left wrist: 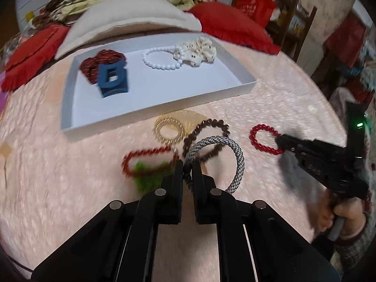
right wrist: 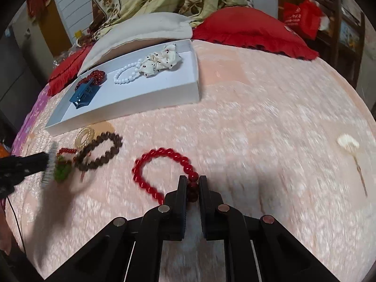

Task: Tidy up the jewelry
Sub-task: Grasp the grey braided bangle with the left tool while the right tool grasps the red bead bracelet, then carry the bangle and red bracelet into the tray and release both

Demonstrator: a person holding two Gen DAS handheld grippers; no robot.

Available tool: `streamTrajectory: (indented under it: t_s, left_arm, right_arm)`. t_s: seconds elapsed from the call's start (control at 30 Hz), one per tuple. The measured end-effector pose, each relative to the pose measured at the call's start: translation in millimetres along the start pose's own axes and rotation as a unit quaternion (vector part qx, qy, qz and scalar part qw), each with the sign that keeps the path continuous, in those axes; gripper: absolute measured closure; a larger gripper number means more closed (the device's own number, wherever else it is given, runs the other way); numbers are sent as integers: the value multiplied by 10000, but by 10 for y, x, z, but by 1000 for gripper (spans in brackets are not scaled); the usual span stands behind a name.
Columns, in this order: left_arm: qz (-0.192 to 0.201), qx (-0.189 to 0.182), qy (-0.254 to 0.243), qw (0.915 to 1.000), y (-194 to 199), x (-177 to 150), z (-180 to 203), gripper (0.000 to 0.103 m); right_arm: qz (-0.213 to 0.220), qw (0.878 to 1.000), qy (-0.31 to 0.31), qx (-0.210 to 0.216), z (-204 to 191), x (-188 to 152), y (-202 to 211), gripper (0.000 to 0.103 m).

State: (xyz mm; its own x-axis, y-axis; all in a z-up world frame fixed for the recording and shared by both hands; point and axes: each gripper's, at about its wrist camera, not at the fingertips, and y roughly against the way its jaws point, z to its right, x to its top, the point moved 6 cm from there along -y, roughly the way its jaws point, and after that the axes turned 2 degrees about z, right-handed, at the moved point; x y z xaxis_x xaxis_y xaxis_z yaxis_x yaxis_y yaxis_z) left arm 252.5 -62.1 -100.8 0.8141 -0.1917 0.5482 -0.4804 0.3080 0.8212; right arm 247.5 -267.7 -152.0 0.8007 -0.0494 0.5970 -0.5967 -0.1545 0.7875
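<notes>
Here the left gripper [left wrist: 187, 168] is closed on the grey woven bracelet [left wrist: 236, 155], pinching the near left part of its loop between the fingers while the rest arcs off to the right above the pink bedspread [left wrist: 270, 98]. The right gripper [right wrist: 193, 183] is clamped on the red bead bracelet [right wrist: 159, 162], with a few beads caught between its fingers and the loop lying out to the left on the bedspread.

Just beyond the left gripper lie a dark brown bead bracelet [left wrist: 211, 127], a gold coil hair tie [left wrist: 169, 130] touching it on the left, and a thin red bead bracelet [left wrist: 145, 157] with a green tassel [left wrist: 145, 178], all blurred. These sit close together, near the front wall of the white tray [left wrist: 164, 101].

The tray stands on the far left part of the bed. Inside it, at the left end, a blue hair claw [left wrist: 112, 77] rests against a dark red scrunchie [left wrist: 103, 58]; toward the right end a white bead bracelet [left wrist: 162, 58] touches a cream spotted scrunchie [left wrist: 199, 49]. A shell hairpin [right wrist: 350, 148] lies alone, well apart on the right. A cream pillow [right wrist: 145, 30] and a red cushion [right wrist: 249, 28] lie behind the tray.
</notes>
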Motion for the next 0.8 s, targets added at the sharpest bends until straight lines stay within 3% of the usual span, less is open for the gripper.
streamTrajectory:
  t_s: [0.2,0.4,0.8]
  left_arm:
    - [190,172,167,9995,319,-178,-81,97]
    - [294,333,325,9985,497,-207,-261,97]
    - [483,645,466,9957,558,142,-614,97]
  right_arm:
    - [185,9995,-169,165,-9,-87,224,94]
    - [439,9988,-95,215,-114,50,464,94]
    - [796,9965,73,242,-259,627,675,94]
